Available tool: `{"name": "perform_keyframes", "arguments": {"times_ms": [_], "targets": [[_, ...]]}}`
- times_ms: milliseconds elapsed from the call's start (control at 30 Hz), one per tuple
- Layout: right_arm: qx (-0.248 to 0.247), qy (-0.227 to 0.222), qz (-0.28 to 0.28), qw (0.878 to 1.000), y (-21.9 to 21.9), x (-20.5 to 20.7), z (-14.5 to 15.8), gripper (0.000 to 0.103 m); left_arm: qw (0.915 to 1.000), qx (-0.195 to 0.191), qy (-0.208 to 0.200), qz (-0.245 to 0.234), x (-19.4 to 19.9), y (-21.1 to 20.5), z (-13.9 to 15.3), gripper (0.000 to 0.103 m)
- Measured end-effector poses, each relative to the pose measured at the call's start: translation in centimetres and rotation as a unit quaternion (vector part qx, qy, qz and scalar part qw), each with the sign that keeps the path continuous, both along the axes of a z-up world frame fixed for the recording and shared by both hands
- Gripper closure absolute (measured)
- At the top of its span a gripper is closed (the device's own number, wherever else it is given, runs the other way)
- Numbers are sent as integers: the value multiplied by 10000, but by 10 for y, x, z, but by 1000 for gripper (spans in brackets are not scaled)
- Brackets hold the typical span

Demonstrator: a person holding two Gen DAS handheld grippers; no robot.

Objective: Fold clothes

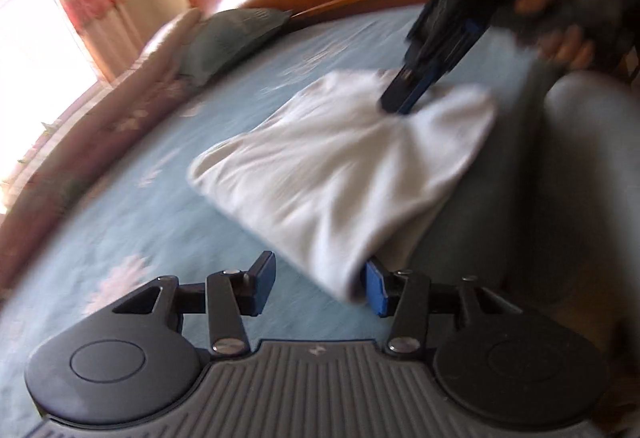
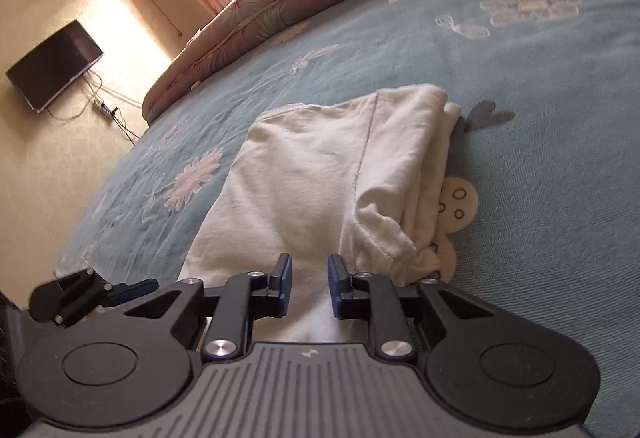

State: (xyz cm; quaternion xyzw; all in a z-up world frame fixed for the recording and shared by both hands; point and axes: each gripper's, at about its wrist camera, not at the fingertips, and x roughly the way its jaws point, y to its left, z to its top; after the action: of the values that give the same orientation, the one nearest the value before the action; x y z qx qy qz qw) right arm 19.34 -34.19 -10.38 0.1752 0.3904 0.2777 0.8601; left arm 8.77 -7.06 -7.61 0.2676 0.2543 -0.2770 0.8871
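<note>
left fingers (image 1: 320, 288) parted, cloth (image 1: 340, 166) corner between, right fingers (image 2: 309, 286) narrow, angled down over cloth

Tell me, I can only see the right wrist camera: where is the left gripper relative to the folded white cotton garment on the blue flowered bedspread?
Observer: The left gripper stands open at the near corner of the folded white cotton garment. That corner lies against one blue pad, unclamped.
Operator: Where do my right gripper's tips land?
Observer: The right gripper has its tips down on the garment's far part, with creases running out from them.
Operator: Anything beside the cloth on my side?
Observer: A grey trouser leg lies along the garment's edge away from the window. Blur hides whether they touch.
</note>
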Motion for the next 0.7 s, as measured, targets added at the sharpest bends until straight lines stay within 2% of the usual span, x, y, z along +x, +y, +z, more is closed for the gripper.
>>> {"name": "perform_keyframes", "arguments": {"times_ms": [33,133,200,300,333,433,467,500,600,700], "targets": [[-115,-128,81,9998,3,-5,7,74,9996,-206,125,-114,0,6,9,53],[-465,-516,519,9962,17,-22,21,74,9982,-546,46,-244,7,14,32,35],[-871,-726,934,9891,34,-34,24,74,9973,-683,-138,-245,16,11,40,34],[-1600,-740,951,9797,46,-48,19,74,9970,-697,-270,-194,41,-6,35,35],[-1581,-673,802,9819,41,-51,18,74,9969,-714,-260,-195,50,-12,31,35],[-904,-390,-48,9951,0,-67,20,71,9972,-681,-239,-200,72,-27,17,35],[-650,-284,-334,9969,-13,-73,19,65,9974,-649,-238,-201,79,-33,12,35],[-463,-162,-543,9973,-22,-80,16,60,9979,-611,-175,-135,87,-37,6,35],[-120,215,-980,9949,-36,-90,2,56,9984,-536,95,135,113,-47,-12,36],[199,562,-1176,9913,-35,-86,-18,56,9960,-744,313,383,126,-46,-20,36]]}}
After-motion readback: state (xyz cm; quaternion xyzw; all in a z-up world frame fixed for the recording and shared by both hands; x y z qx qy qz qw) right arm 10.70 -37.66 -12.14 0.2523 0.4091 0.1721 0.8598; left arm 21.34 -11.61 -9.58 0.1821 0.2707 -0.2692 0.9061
